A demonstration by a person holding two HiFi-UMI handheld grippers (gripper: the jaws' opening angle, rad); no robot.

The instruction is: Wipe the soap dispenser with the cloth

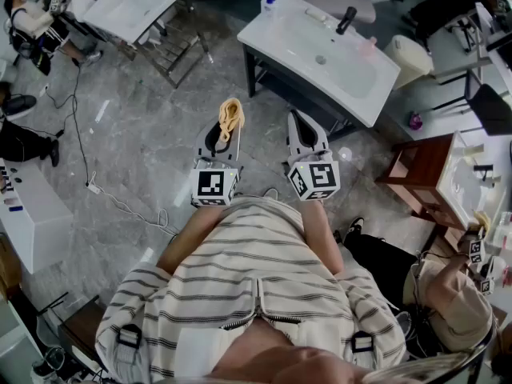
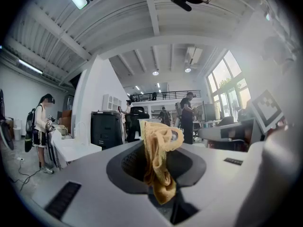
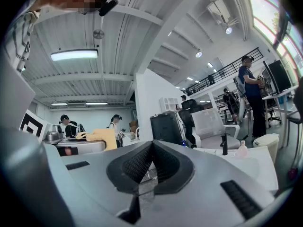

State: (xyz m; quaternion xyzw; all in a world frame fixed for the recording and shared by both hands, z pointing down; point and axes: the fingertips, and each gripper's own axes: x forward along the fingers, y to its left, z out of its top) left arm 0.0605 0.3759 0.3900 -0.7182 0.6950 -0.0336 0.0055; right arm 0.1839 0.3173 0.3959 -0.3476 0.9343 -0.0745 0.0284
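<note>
A yellow cloth [image 1: 231, 116] hangs bunched from my left gripper [image 1: 225, 126], which is shut on it and held level in front of the person's chest. In the left gripper view the cloth [image 2: 158, 167] droops between the jaws of the left gripper [image 2: 155, 148]. My right gripper [image 1: 301, 121] is beside it, shut with nothing in it; its jaws meet in the right gripper view [image 3: 151, 148]. A small pink soap dispenser [image 1: 368, 46] stands on the white washbasin [image 1: 280, 34] ahead, next to a black tap [image 1: 347, 20]. The right gripper view shows the dispenser [image 3: 242, 149] far off at the right.
The basin stands on a dark frame over the grey marble floor. A blue-capped bottle [image 1: 268, 2] sits at its far left corner. A brown wooden stand [image 1: 420, 174] is at the right, another white basin [image 1: 136, 6] far left. Cables [image 1: 96, 186] trail on the floor. Other people stand around.
</note>
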